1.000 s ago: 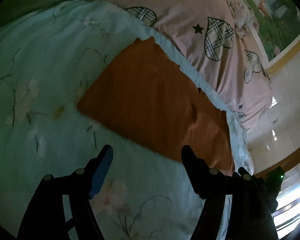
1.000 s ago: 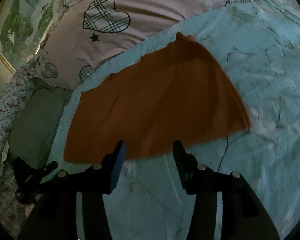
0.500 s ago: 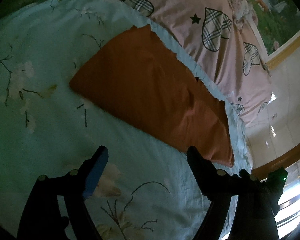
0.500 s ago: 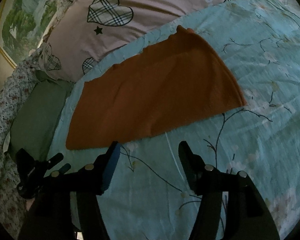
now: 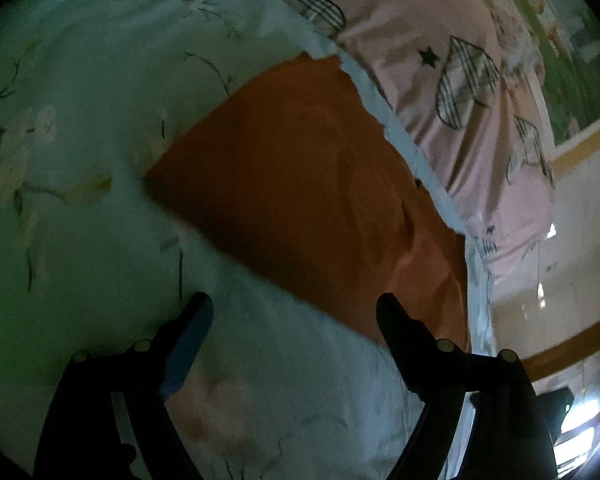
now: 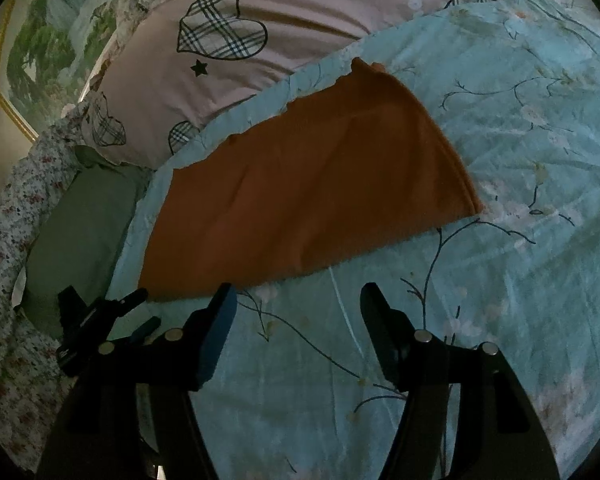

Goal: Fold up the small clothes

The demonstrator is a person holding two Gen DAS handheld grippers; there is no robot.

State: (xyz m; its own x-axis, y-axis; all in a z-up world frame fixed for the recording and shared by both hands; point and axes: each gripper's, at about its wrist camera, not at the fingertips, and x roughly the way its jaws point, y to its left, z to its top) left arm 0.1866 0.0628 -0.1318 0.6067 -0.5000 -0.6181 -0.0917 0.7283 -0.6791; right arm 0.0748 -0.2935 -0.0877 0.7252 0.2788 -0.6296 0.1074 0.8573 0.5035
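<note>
Orange cloth [image 6: 308,196] lies flat on the light blue floral bedspread [image 6: 520,240], along the bedspread's far edge, where its ragged border meets the pink pillow with plaid hearts [image 6: 260,36]. We see the cloth as a folded, tapered panel: wide at its left end, narrowing to a point at the far edge. Shallow creases cross its surface. We hold the left gripper [image 5: 294,312] above the bedspread just short of the cloth's near edge, fingers spread wide and holding nothing. We hold the right gripper [image 6: 298,300] likewise, fingers parted and empty, with its left fingertip [image 6: 224,300] close to the cloth's near edge; contact cannot be confirmed. A green cushion [image 6: 76,232] sits beyond the bedspread's left edge. A framed landscape painting [image 6: 48,28] hangs on the wall behind the pillow. The left wrist view is motion-blurred.
</note>
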